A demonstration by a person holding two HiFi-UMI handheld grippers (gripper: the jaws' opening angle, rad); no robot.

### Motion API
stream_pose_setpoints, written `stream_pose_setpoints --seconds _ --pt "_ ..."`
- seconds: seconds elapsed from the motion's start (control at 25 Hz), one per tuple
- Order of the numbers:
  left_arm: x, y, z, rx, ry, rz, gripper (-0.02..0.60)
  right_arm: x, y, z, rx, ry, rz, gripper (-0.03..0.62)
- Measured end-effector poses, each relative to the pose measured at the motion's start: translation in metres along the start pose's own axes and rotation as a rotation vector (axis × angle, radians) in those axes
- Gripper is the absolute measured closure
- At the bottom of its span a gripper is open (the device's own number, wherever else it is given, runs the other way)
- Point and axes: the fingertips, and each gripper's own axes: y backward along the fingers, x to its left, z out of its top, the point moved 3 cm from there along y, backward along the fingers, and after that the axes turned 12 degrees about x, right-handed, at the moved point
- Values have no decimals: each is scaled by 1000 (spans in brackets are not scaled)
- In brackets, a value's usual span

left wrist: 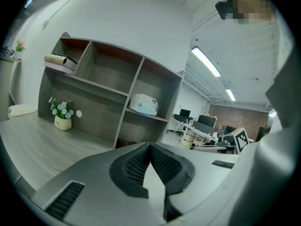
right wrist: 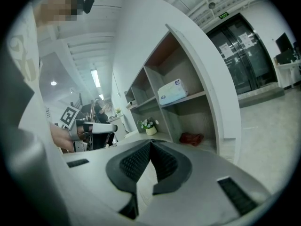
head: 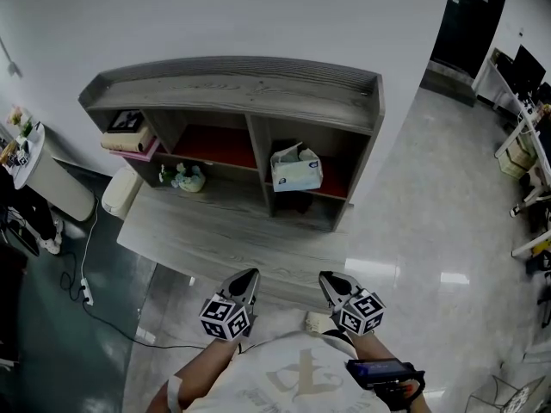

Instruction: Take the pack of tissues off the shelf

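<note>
A white and pale blue pack of tissues (head: 296, 169) lies on the upper right shelf of a grey wooden shelf unit (head: 241, 84). The pack of tissues (left wrist: 143, 104) sits ahead in the left gripper view, and the pack of tissues (right wrist: 172, 91) shows again in the right gripper view. My left gripper (head: 250, 276) and right gripper (head: 327, 280) hang close to my body, well short of the shelf. Both are shut with nothing between the jaws, whose tips meet.
A small pot of flowers (head: 187, 177) stands on the desk top (head: 215, 239) under the left shelf. Books (head: 129, 136) lie in the upper left compartment. A red cloth (right wrist: 190, 138) lies low on the right. A white bin (head: 119, 192) stands left of the desk.
</note>
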Motion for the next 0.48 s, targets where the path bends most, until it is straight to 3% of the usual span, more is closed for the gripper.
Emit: stream_pose_setpoints --seconds 0.48 --pt "0 -40 32 -39 28 67 569 -44 -18 26 13 18 76 589"
